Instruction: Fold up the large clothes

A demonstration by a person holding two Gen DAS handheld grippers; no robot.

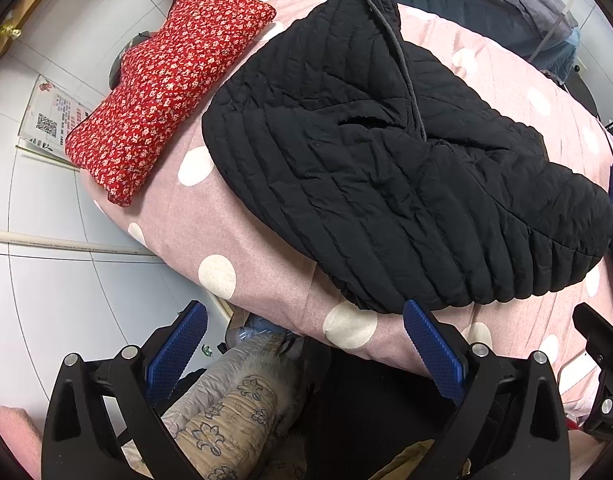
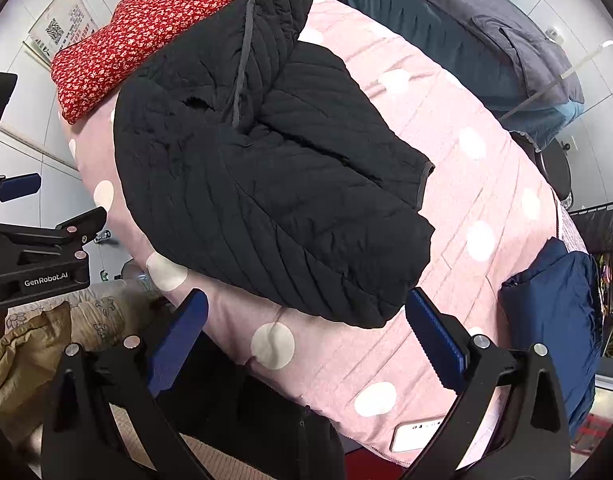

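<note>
The black quilted padded jacket (image 1: 386,168) lies partly folded on the bed, spread across the pink bedspread with white polka dots (image 1: 266,280), its rounded hem reaching almost to the near edge; a grey drawstring cord (image 1: 402,60) runs down its middle from the far end, and in the right wrist view a sleeve or front panel with a grey-trimmed edge (image 2: 424,184) is laid over towards the right. By its look the jacket is soft, puffy and fairly light for its size; the shell fabric seems smooth and likely slippery, and the padding should spring back, so a fold may not stay flat without pressing; I would take it at a stitched edge, the near hem or the trimmed edge, pinching through all layers, not the thick middle.

The left claw (image 1: 304,350) hangs just off the near edge of the bed, its blue ribbed pads wide apart and holding nothing; the jacket's hem sits just beyond and between the fingertips, nearer the right pad, not touching. The right claw (image 2: 306,332) is likewise spread and empty, with the jacket's near right corner just beyond it.

Further out, a red floral-print folded cloth (image 1: 166,92) lies on the far left of the bed beside the jacket; a navy blue folded garment (image 2: 554,320) sits at the right edge.
</note>
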